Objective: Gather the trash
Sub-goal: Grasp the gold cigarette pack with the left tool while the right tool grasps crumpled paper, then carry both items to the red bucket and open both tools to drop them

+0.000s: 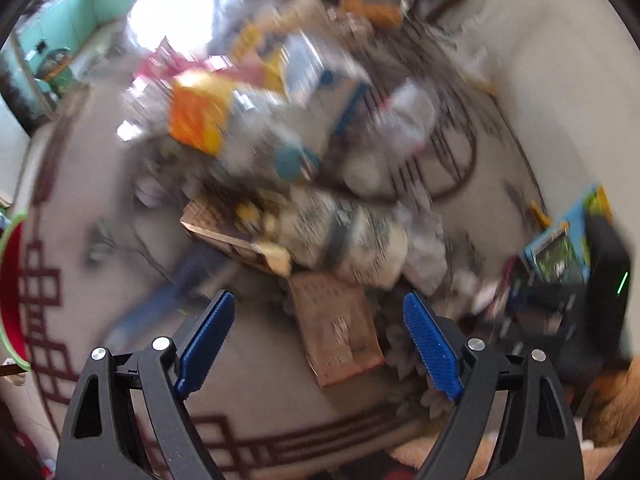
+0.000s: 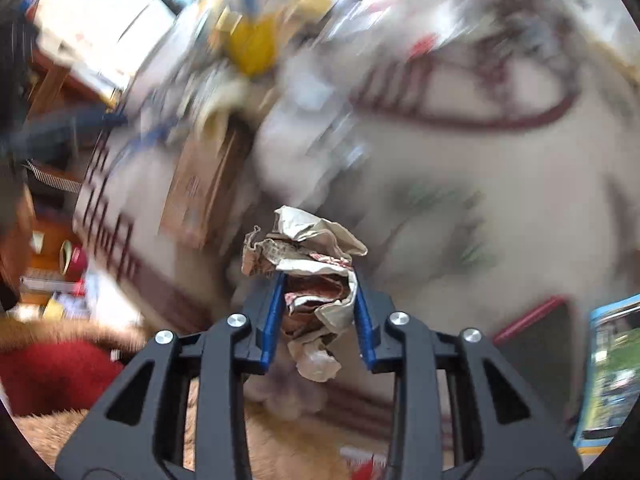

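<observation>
A heap of trash [image 1: 304, 168] lies blurred on a pale patterned table: an orange wrapper [image 1: 196, 116], crumpled paper, cartons and a flat brown cardboard piece [image 1: 340, 328]. My left gripper [image 1: 320, 304] hangs above the cardboard piece, open, its blue fingers [image 1: 208, 340] wide apart with nothing between them. In the right wrist view my right gripper [image 2: 318, 280] is shut on a crumpled wad of brown and white paper [image 2: 308, 248], which sticks out above and below the blue fingers [image 2: 274, 320].
A red bin with a green rim [image 1: 12, 292] stands at the far left. A blue-edged box [image 1: 560, 248] and dark items sit at the right. The table's dark red line pattern [image 2: 460, 116] and a yellow object [image 2: 252, 48] show behind the wad.
</observation>
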{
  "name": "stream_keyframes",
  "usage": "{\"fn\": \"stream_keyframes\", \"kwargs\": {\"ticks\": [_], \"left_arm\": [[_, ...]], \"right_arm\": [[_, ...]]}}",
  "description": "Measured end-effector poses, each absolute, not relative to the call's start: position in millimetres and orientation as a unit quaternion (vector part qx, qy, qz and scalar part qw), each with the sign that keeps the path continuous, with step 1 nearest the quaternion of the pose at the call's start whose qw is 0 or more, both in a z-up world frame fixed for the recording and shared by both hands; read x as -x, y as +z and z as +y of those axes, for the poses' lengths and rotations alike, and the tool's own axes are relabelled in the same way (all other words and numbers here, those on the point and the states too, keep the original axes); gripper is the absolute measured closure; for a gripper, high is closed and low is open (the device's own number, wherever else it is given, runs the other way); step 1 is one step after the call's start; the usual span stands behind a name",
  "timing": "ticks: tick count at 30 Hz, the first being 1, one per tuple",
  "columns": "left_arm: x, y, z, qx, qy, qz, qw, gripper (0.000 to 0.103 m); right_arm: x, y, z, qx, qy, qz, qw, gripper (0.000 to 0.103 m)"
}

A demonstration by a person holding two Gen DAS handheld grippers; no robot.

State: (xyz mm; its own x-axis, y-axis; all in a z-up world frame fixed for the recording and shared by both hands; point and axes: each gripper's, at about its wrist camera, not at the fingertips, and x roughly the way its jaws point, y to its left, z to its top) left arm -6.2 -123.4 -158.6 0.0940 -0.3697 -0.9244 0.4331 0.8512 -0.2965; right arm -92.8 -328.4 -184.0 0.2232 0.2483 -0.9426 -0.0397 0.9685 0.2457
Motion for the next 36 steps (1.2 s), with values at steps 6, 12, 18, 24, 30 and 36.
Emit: {"fn": "stream_keyframes", "kwargs": {"ticks": [6,12,18,24,30,36], "left_arm": [[15,-200,-141,-0.041,-0.245,0.653,0.715,0.021],[23,-208,-168,-0.105,-0.232,0.635,0.729,0.023],[25,-199,-167,-0.098,-0.239,0.621,0.74,0.044],[17,-170,-130,-0.057,-0.234,0.607,0.757,0.047],[5,-130,-92,-0.045,-0.202,0.565,0.798,0.047],[-10,-107,-49,-0.021,-0.181,0.531,0.828,0.047]], "right_arm": [[58,-133,-367,-0.089,0.023,0.537,0.839,0.072],[35,-111,-351,-0.111,0.04,0.495,0.861,0.072],[27,-106,-319,-0.115,0.077,0.486,0.863,0.072],[23,-99,-311,-0.113,0.082,0.479,0.867,0.072],[12,-91,-300,-0.114,0.088,0.468,0.872,0.072],[-2,-87,-271,-0.105,0.106,0.462,0.874,0.072]]}}
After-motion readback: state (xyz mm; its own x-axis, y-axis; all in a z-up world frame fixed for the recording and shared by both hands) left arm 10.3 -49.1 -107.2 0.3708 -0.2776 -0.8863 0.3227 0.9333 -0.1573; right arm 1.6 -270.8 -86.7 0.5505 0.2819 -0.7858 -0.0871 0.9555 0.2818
